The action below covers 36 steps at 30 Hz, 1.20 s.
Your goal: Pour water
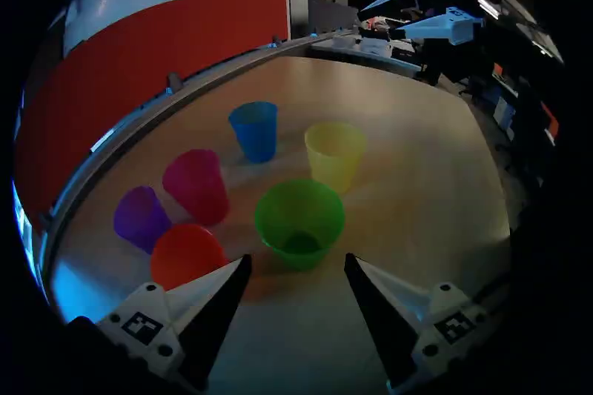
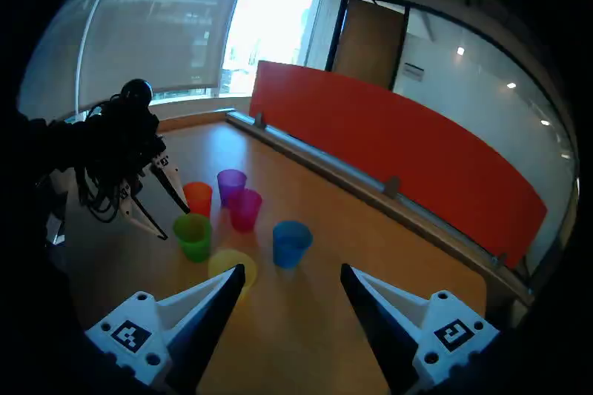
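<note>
Left gripper [image 1: 296,256]: fingers spread wide, holding nothing. The green cup [image 1: 299,221] stands upright just beyond the tips.

Step, as I judge it: the approach to that cup. It is best done level, until the wall sits between both fingers. Then squeeze gently at mid-height and keep it upright, minding the orange cup [image 1: 185,254] just beside.

Right gripper [image 2: 291,267]: likewise wide and empty.

Cups on table [image 1: 415,173]: six, one each. Green, orange, purple [image 1: 139,216], pink [image 1: 196,184], yellow [image 1: 335,152], blue [image 1: 254,128].

Water: cannot tell which cup holds any.

Grippers: two.

Green plastic cup [image 1: 299,221], yellow plastic cup [image 1: 335,152], blue plastic cup [image 1: 254,130], magenta plastic cup [image 1: 196,185], purple plastic cup [image 1: 141,217], orange-red plastic cup [image 1: 185,254]; tan wooden tabletop [image 1: 422,173]; red partition panel [image 1: 148,61].
</note>
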Tool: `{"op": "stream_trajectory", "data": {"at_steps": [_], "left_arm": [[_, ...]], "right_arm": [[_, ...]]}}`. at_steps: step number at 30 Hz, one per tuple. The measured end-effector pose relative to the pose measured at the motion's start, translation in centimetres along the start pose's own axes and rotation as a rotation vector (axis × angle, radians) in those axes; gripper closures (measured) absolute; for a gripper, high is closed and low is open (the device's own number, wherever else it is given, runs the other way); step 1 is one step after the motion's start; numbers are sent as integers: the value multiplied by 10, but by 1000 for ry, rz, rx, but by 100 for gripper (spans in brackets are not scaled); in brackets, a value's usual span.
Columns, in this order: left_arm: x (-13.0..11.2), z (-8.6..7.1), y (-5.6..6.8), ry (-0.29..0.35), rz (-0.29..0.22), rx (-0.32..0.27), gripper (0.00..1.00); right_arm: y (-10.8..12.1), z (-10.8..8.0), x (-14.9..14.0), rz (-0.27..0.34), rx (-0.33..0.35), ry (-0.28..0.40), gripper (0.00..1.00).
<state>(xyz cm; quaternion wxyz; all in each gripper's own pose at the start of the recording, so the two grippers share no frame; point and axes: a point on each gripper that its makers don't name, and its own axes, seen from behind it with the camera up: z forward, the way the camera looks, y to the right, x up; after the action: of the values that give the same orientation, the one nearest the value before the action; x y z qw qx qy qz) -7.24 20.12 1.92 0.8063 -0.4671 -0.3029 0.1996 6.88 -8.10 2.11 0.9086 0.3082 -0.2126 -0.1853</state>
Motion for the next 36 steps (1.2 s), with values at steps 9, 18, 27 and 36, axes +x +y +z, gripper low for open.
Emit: {"op": "stream_trajectory", "data": {"at_steps": [9, 18, 27, 36], "left_arm": [[8, 9, 4, -5, 11, -11, 7], [17, 19, 2, -4, 9, -8, 7], [25, 28, 3, 3, 1, -9, 7], [24, 31, 2, -8, -7, -1, 11]], "right_arm": [[3, -1, -5, 8, -2, 0, 0], [5, -2, -7, 10, -2, 1, 0], [6, -3, -9, 10, -7, 0, 0], [9, -4, -11, 12, -12, 0, 0]]}}
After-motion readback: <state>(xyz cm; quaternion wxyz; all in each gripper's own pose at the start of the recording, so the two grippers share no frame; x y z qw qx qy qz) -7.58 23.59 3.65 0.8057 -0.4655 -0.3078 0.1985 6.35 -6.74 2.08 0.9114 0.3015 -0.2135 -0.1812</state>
